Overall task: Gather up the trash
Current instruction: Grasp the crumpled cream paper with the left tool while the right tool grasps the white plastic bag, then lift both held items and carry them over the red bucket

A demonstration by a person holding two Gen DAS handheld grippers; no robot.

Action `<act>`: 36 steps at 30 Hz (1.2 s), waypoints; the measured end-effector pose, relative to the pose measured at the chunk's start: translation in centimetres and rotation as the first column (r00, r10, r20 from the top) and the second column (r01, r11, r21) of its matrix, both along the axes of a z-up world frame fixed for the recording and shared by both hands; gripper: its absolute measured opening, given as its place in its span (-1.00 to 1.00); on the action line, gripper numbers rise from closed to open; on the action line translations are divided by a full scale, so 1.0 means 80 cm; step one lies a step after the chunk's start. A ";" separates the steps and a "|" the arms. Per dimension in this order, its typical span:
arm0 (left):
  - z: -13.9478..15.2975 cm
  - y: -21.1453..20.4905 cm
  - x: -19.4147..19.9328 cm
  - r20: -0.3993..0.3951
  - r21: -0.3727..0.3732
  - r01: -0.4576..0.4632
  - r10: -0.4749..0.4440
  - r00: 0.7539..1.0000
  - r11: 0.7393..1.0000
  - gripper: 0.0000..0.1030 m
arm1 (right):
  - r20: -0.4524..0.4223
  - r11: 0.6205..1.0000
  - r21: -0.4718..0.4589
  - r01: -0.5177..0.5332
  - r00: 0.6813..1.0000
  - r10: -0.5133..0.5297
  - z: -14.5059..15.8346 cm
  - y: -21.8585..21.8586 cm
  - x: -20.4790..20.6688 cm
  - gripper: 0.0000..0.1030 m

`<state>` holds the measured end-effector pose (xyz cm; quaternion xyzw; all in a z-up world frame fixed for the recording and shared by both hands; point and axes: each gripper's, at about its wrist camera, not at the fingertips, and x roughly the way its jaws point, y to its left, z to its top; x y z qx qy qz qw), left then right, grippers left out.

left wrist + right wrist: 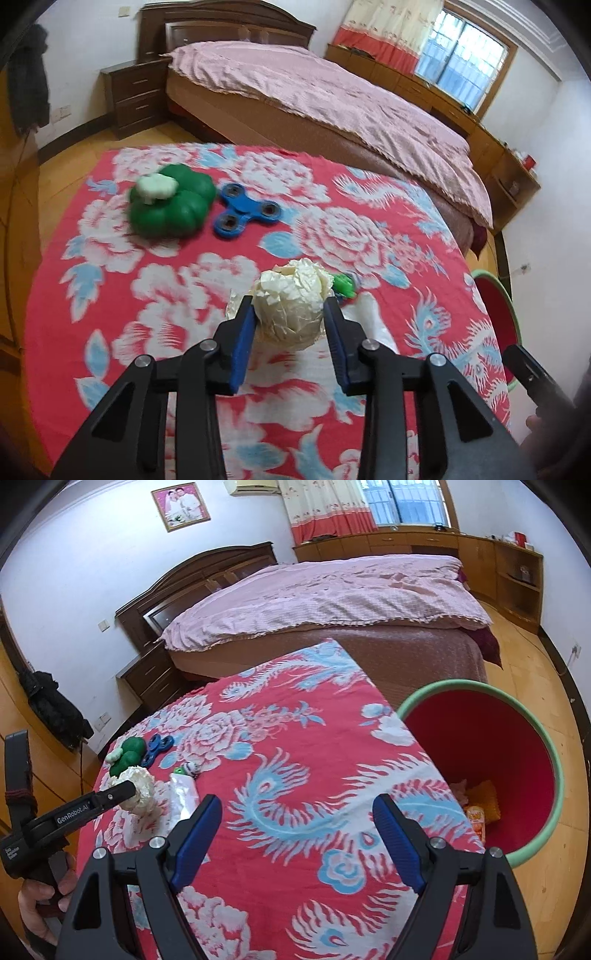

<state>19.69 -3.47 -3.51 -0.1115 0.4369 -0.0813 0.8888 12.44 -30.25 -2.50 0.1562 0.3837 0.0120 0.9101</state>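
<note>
My left gripper (290, 304) is shut on a crumpled cream paper ball (291, 302) and holds it just above the red floral table cloth (166, 295). The ball also shows at the left of the right wrist view (142, 788), clamped by the left gripper's fingers (118, 794). My right gripper (295, 805) is open and empty over the table's near right part. A red bin with a green rim (535, 716) stands on the floor right of the table, with orange wrappers (480, 808) inside. A white tube-like piece (181, 794) lies beside the ball.
A green toy with a white top (170, 203), a blue fidget spinner (245, 212) and a small green item (343, 286) lie on the table. A bed with a pink cover (314, 88) stands beyond the table, with a nightstand (135, 96) beside it.
</note>
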 end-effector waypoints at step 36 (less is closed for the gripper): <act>-0.013 0.109 -0.027 0.015 -0.045 -0.136 0.137 0.991 0.990 -0.28 | -0.141 0.958 -0.057 -0.280 0.953 0.270 -0.058 0.162 0.066 -0.23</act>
